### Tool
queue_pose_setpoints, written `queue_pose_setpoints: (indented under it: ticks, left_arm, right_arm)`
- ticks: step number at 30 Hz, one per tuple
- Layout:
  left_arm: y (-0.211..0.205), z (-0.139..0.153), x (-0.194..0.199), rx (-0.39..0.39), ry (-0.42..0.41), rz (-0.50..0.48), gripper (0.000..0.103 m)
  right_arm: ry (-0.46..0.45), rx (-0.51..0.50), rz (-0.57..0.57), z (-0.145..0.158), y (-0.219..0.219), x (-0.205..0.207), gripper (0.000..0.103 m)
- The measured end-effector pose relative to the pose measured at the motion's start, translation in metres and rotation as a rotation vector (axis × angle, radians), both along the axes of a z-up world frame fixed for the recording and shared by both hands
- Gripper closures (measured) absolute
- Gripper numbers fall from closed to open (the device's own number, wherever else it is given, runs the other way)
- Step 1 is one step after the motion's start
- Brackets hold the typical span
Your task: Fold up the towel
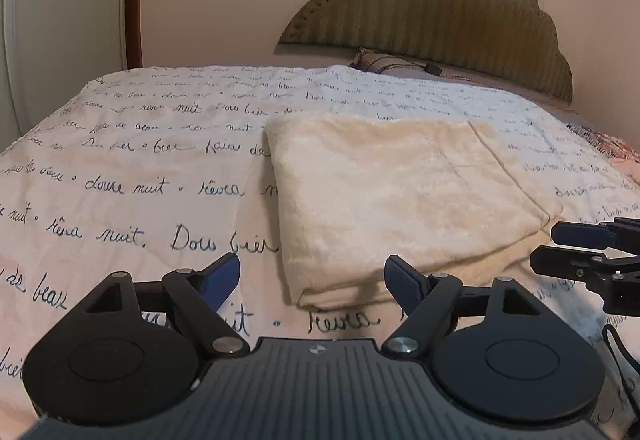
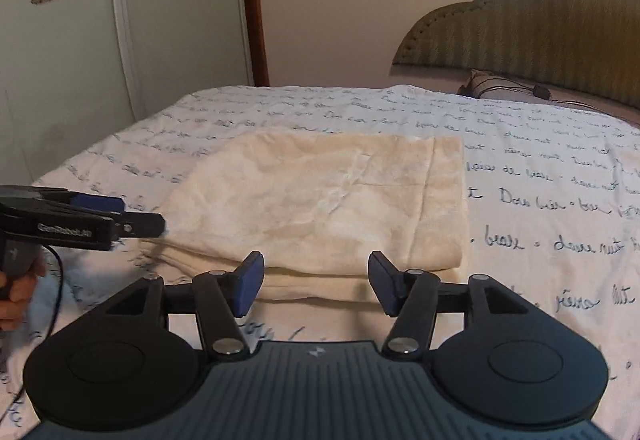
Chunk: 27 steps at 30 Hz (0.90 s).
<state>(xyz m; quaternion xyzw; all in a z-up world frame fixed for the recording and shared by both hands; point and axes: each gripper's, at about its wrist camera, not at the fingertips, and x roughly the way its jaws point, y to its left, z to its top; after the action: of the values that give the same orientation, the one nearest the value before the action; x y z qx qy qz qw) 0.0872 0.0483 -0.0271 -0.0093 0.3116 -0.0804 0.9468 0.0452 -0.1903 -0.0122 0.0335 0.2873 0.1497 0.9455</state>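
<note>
Right now the cream towel (image 1: 400, 200) is lying folded into a thick rectangle on the white bedspread (image 1: 120, 160) printed with dark handwritten French words, with its stacked layers showing along the near edge and a narrower flap of the lower layer sticking out on the right side. Both tools are hovering just in front of that near edge, and neither is touching the cloth.

The left gripper (image 1: 312, 280) is sitting with its blue-padded fingers (image 1: 224, 276) spread wide, nothing between them, in front of the towel's near left corner. The right gripper (image 2: 316, 284) is also standing spread, somewhat narrower, its pads empty and lined up with the middle of the near edge. In the left wrist view the right gripper is poking in from the right border beside the towel's near right corner; in the right wrist view the left one is reaching in from the left border, a hand (image 2: 16, 292) wrapping its handle and a black cable trailing below.

Beyond the bedspread, a green scalloped headboard (image 1: 440, 20) is standing against the wall, with a pillow (image 1: 384, 62) lying at its foot.
</note>
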Motion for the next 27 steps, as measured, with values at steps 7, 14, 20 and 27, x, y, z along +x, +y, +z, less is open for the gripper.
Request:
queue_pose_setpoints:
  ticks: [7, 14, 20, 27]
  left_arm:
    - [-0.004, -0.018, -0.01, 0.192, -0.018, 0.005, 0.02]
    - [0.016, -0.025, 0.001, 0.272, -0.063, 0.207, 0.017]
    - [0.051, 0.012, -0.011, 0.076, -0.038, 0.211, 0.026]
    - [0.006, 0.022, -0.05, -0.022, -0.036, 0.058, 0.006]
  right_arm:
    - [0.035, -0.033, 0.013, -0.012, 0.015, -0.019, 0.046]
    - [0.05, -0.036, -0.02, -0.018, 0.01, -0.023, 0.037]
    - [0.035, 0.033, -0.037, -0.011, 0.008, -0.038, 0.031]
    - [0.054, -0.014, -0.136, 0.005, 0.03, -0.044, 0.001]
